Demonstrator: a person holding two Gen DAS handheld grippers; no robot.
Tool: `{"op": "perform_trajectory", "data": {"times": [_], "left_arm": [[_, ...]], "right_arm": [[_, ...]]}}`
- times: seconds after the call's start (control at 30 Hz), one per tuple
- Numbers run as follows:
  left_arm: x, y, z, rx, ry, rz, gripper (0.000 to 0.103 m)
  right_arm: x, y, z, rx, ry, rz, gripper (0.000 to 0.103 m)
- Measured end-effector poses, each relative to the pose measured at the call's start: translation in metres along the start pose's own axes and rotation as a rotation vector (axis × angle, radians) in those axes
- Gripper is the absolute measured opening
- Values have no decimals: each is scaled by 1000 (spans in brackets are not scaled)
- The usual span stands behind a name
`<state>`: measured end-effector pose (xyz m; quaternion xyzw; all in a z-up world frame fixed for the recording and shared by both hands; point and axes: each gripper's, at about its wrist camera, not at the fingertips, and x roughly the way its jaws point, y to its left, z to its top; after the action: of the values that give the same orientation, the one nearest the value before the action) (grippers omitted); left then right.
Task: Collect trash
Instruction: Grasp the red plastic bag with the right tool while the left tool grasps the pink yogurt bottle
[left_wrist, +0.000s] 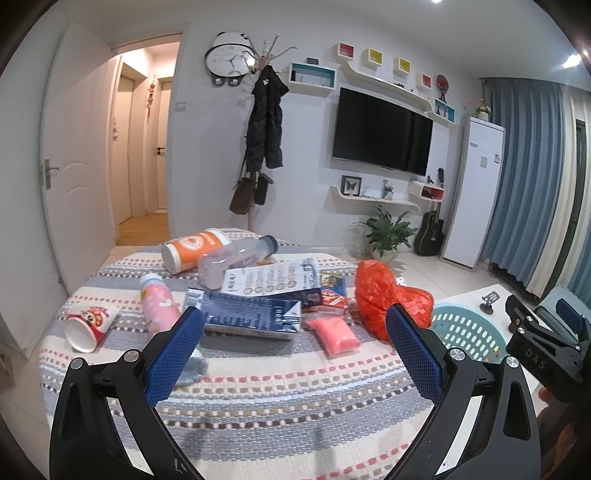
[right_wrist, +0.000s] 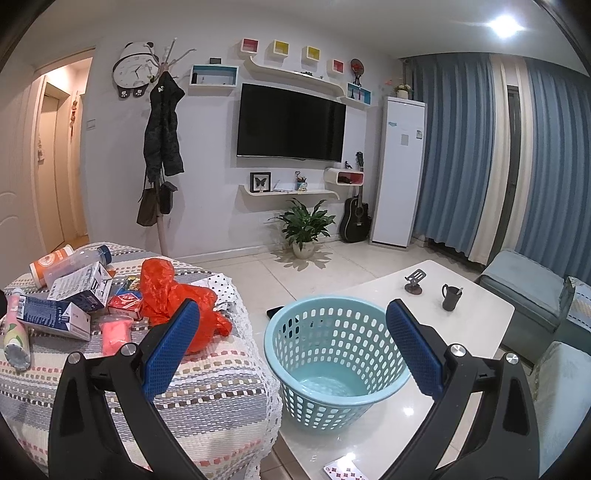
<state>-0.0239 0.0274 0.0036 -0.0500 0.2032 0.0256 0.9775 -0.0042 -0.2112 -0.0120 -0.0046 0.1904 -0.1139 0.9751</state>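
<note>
Trash lies on a table with a striped cloth (left_wrist: 280, 410): a red plastic bag (left_wrist: 384, 295) (right_wrist: 173, 295), a blue carton (left_wrist: 251, 317) (right_wrist: 55, 317), a white and blue carton (left_wrist: 273, 282), a pink packet (left_wrist: 336, 338) (right_wrist: 116, 334), a paper cup (left_wrist: 88, 326) on its side, a pink bottle (left_wrist: 159, 306), a clear bottle (left_wrist: 236, 258) and an orange tub (left_wrist: 192, 247). A light blue basket (right_wrist: 314, 402) (left_wrist: 469, 332) stands empty on the white table to the right. My left gripper (left_wrist: 295, 314) hovers open before the blue carton. Above the basket, my right gripper (right_wrist: 291, 306) is open and holds nothing.
The white coffee table (right_wrist: 476, 317) carries a black mug (right_wrist: 450, 297), a phone stand (right_wrist: 413, 282) and a patterned card at its near edge. A blue footstool (right_wrist: 524, 295) stands to the right. Across the tiled floor are a potted plant (right_wrist: 303, 225) and a guitar.
</note>
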Motion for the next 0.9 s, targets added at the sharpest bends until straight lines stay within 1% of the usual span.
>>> {"op": "perform_trajectory", "data": {"times": [0.07,0.13,0.2,0.23,0.3,0.37,0.4,0.47,0.63,0.77,0.83,0.9], "left_arm": [[-3,10,-1,-11,-8,16,96],[-5,24,-3,-27,-13,50,96],[-6,40,-4,-51,-8,90,96],[-5,49,-5,-66,-2,108,96],[0,68,-5,-106,26,145,96],[6,86,-5,-153,51,178,96],[8,93,-4,-168,59,186,96],[14,104,-3,-198,80,205,95],[41,119,2,-234,160,208,95],[70,126,-1,-253,234,226,94],[84,129,-6,-264,272,239,90],[95,131,-10,-264,306,243,83]], "right_arm": [[2,2,1,-4,-1,4,96],[5,7,1,-16,-3,5,95],[9,13,1,-26,-1,34,84],[12,15,2,-31,4,52,82],[21,21,3,-42,15,97,72],[32,28,6,-52,27,154,64],[38,30,8,-55,32,182,63],[48,34,12,-64,37,220,62],[77,48,20,-92,58,317,62],[104,65,23,-129,123,410,62],[115,74,20,-155,152,450,62],[122,82,17,-183,172,463,62]]}}
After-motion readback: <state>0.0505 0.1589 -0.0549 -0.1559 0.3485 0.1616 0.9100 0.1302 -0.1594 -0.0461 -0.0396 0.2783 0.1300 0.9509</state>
